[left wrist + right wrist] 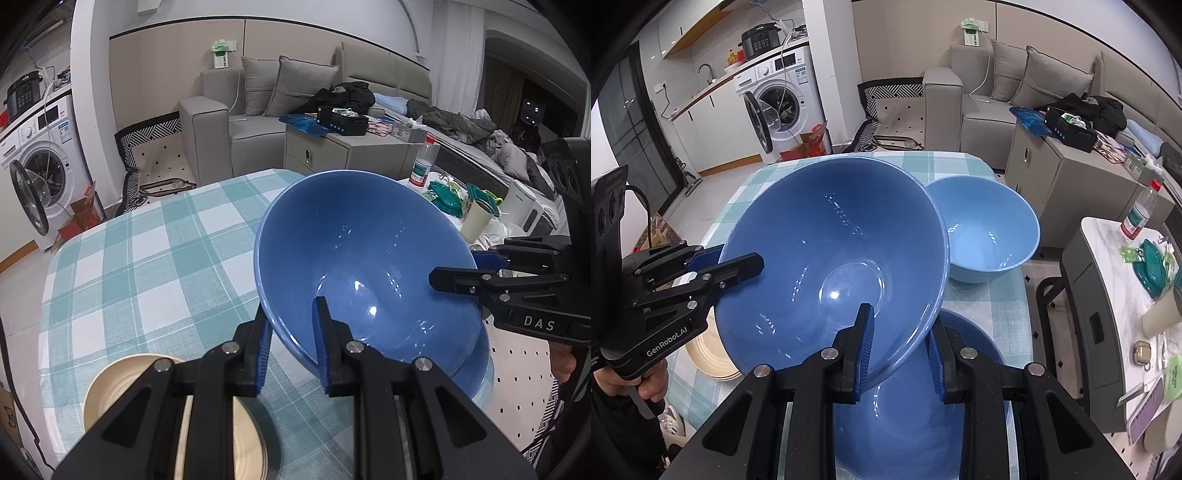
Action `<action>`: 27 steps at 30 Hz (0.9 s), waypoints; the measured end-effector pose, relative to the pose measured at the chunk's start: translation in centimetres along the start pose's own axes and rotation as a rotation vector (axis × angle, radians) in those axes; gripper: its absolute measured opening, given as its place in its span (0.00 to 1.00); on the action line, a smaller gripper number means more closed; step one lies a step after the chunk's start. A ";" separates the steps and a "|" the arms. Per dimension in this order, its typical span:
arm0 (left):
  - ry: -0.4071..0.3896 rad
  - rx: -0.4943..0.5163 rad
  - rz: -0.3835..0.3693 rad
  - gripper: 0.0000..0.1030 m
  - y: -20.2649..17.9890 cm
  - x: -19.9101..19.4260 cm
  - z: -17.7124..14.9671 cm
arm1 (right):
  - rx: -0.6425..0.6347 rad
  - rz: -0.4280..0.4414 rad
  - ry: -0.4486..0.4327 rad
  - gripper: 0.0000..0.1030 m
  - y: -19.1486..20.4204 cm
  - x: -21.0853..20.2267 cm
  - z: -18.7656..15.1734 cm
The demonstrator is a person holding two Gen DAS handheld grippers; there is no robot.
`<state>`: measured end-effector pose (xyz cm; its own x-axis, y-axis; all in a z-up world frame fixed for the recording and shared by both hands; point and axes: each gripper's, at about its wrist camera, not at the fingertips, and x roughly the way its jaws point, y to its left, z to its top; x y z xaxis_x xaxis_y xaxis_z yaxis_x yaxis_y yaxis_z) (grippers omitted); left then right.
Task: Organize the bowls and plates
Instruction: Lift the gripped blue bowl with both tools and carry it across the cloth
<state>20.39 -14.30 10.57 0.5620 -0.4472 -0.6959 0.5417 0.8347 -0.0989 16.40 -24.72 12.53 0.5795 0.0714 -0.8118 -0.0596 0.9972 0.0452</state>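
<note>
A large dark blue bowl [369,258] [831,258] hangs tilted above the table, held by both grippers. My left gripper [291,332] [738,260] is shut on one side of its rim. On the opposite side, my right gripper [901,325] [456,267] is shut on the rim too. Right under the held bowl sits another dark blue dish [908,435] [476,373], partly hidden. A light blue bowl [990,229] stands upright on the table beyond it. Beige plates [122,387] [709,358] lie stacked near the table's left front.
The table wears a teal and white checked cloth [147,266]. To its right, a side table [1108,236] carries a water bottle [1141,214], teal lids, a cup and a kettle [524,206]. A grey cabinet [1052,177], a sofa and a washing machine [779,103] stand behind.
</note>
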 end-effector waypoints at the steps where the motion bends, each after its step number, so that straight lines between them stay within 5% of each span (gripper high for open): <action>1: -0.001 0.001 -0.004 0.19 -0.1 0.0 0.0 | 0.002 -0.002 -0.003 0.27 -0.1 -0.2 -0.2; 27: 0.029 0.054 -0.083 0.19 -4.5 0.8 -1.0 | 0.066 -0.064 0.017 0.27 -2.5 -2.7 -4.3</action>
<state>17.79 -18.06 9.75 0.4955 -0.5042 -0.7073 0.6189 0.7763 -0.1197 11.50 -27.48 12.17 0.5664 0.0076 -0.8241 0.0314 0.9990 0.0308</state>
